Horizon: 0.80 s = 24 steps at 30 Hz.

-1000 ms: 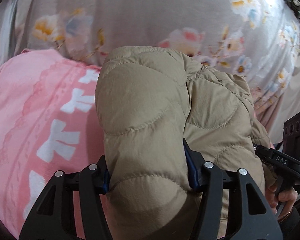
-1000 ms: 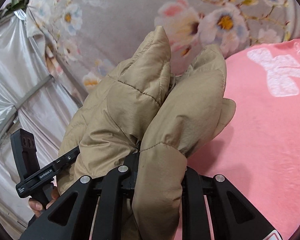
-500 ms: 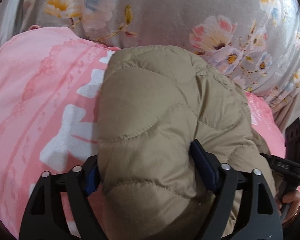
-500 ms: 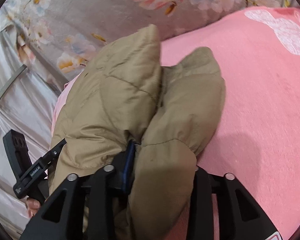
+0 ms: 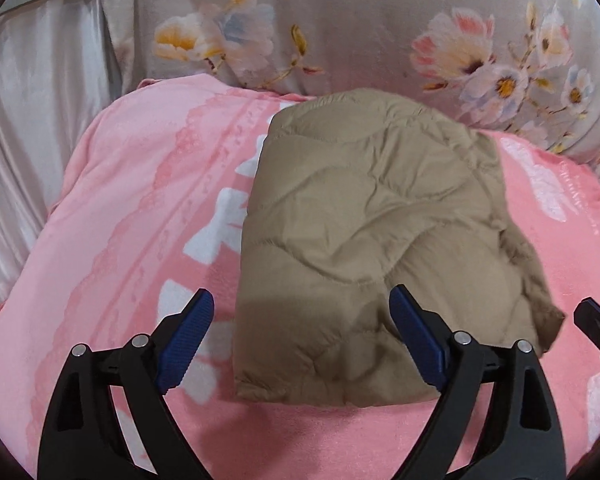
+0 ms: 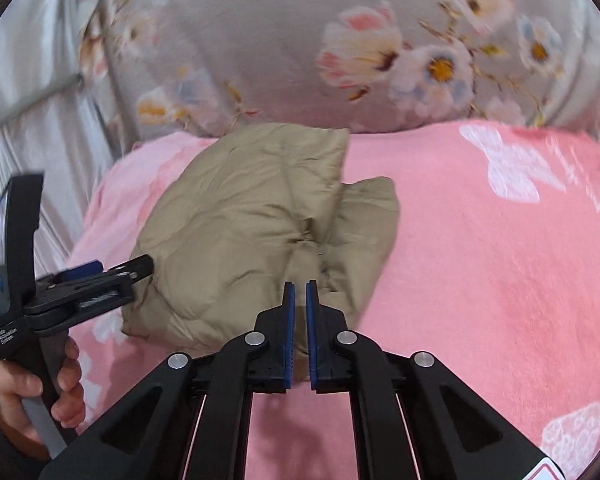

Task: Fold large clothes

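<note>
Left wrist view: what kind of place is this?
Probably a bedroom: the folded tan quilted jacket lies on a pink blanket, with floral bedding behind it and a silvery curtain beside.

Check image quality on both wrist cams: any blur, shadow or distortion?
Left wrist: sharp, fisheye-bent edges, shadow across the near end of the tan jacket. Right wrist: motion blur smears the floral bedding; the right gripper stays crisp.

Both wrist views look forward and down along their jaws, close over the pink blanket (image 5: 120, 200). Both share the folded jacket (image 5: 372, 240) and floral cloth (image 6: 280, 40) behind; the right view also catches the left gripper (image 6: 140, 266) at its left edge.
</note>
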Each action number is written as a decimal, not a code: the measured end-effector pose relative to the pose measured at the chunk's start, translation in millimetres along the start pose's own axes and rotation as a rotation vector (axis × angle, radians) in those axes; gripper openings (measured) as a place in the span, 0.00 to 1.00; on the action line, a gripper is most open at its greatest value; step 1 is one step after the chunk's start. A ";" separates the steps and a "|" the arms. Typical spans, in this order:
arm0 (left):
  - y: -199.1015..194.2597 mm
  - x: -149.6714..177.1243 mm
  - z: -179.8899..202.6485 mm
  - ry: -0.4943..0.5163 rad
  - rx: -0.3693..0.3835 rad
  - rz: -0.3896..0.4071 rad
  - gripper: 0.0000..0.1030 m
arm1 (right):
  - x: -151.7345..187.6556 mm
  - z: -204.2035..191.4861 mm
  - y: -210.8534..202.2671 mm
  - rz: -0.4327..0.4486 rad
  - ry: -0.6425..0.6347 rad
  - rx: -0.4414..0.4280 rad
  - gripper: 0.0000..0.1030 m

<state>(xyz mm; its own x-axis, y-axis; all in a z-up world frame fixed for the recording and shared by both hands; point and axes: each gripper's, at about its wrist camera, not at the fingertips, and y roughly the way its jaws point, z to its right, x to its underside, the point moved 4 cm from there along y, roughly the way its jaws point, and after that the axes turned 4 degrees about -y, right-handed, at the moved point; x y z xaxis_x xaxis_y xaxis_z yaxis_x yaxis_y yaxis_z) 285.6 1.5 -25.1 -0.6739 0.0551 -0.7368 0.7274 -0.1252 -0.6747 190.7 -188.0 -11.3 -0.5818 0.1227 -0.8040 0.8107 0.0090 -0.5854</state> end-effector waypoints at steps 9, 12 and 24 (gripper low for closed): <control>23.9 28.1 -2.7 -0.066 0.002 -0.031 0.93 | 33.4 -8.8 52.0 -0.089 0.008 0.085 0.01; 29.2 33.1 0.5 -0.051 0.000 -0.025 0.94 | 39.7 -8.5 61.1 -0.099 0.027 0.083 0.01; 42.8 47.2 5.8 -0.015 -0.023 0.039 0.96 | 53.6 -11.5 79.1 -0.100 0.023 0.104 0.00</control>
<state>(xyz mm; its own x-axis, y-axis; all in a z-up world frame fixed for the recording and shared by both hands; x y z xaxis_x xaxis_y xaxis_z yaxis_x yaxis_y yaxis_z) 284.1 -7.0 -88.5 -0.6464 0.0356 -0.7622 0.7560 -0.1046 -0.6461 224.4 -169.3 -99.5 -0.6566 0.1490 -0.7394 0.7371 -0.0808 -0.6709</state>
